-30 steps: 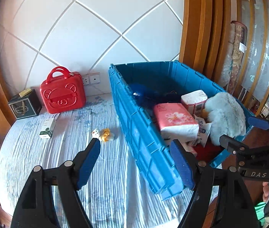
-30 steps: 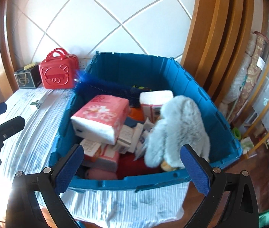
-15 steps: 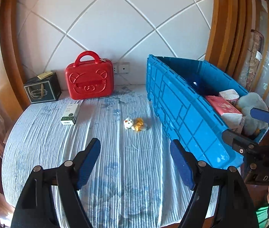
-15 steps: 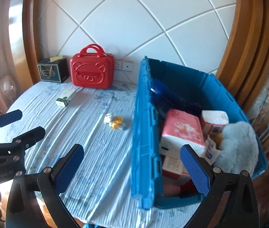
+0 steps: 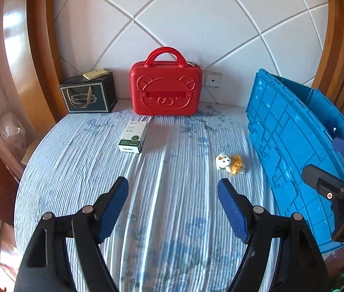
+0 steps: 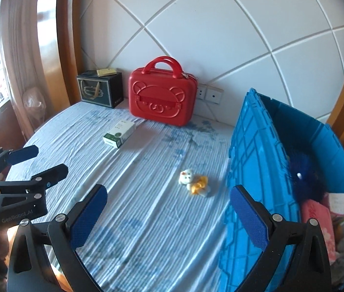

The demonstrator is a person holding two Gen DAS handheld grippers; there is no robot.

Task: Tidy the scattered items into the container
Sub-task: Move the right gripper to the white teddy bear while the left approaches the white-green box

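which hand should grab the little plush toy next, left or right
Probably the right. The right gripper is open with the toy almost centred ahead and the bin beside it; for the left gripper the toy sits off to the right.

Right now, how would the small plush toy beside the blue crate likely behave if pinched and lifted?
The small plush toy looks soft and stuffed, so it would probably squash and feel light. Lying flat on the striped tablecloth, it seems unlikely to roll. Its yellow part might flop.
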